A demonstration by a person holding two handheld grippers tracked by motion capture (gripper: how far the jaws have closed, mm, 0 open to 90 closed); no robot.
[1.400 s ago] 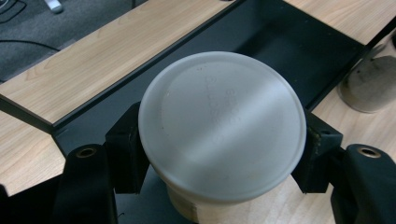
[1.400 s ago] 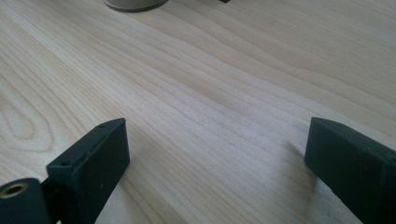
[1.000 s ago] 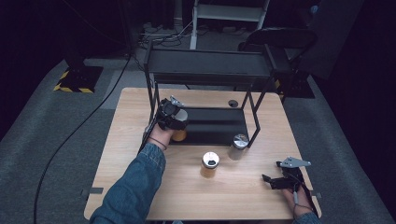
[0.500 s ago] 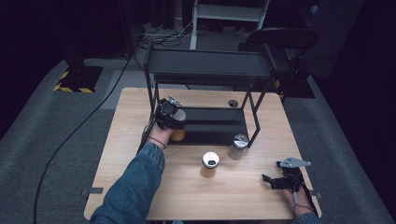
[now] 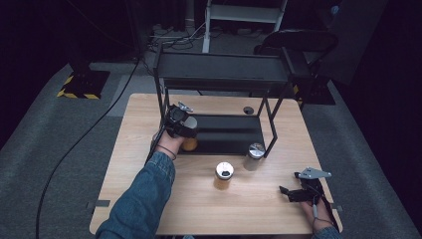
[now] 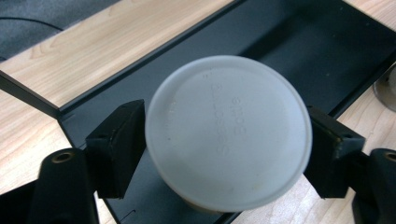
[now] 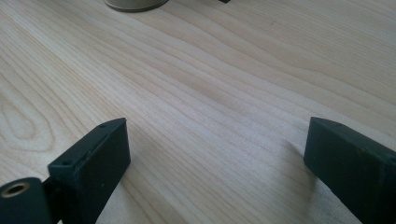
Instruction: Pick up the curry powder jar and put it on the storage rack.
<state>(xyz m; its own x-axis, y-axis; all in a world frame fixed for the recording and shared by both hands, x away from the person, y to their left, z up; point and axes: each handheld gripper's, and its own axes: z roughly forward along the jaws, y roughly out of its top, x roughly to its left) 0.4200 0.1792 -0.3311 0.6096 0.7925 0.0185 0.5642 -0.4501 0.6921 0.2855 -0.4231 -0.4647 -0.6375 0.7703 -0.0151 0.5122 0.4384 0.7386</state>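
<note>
A jar with a white lid (image 6: 227,133) and an orange body (image 5: 189,144) stands at the front left corner of the black tray (image 5: 226,134). My left gripper (image 6: 226,140) comes down over it from above, seen in the high view (image 5: 185,124) at the rack's left leg. Its jaws have just been opening and stand on either side of the jar, which is between them but no longer pinched. My right gripper (image 5: 288,193) hovers low over the bare wood near the table's front right corner, open (image 7: 215,154) with nothing between its pads (image 7: 100,149).
A black metal shelf rack (image 5: 224,69) stands over the tray at the back of the wooden table (image 5: 134,149). An orange jar with a holed lid (image 5: 224,174) and a silver-lidded jar (image 5: 255,154) stand in front of the tray. A round cable hole (image 5: 248,110) lies behind it.
</note>
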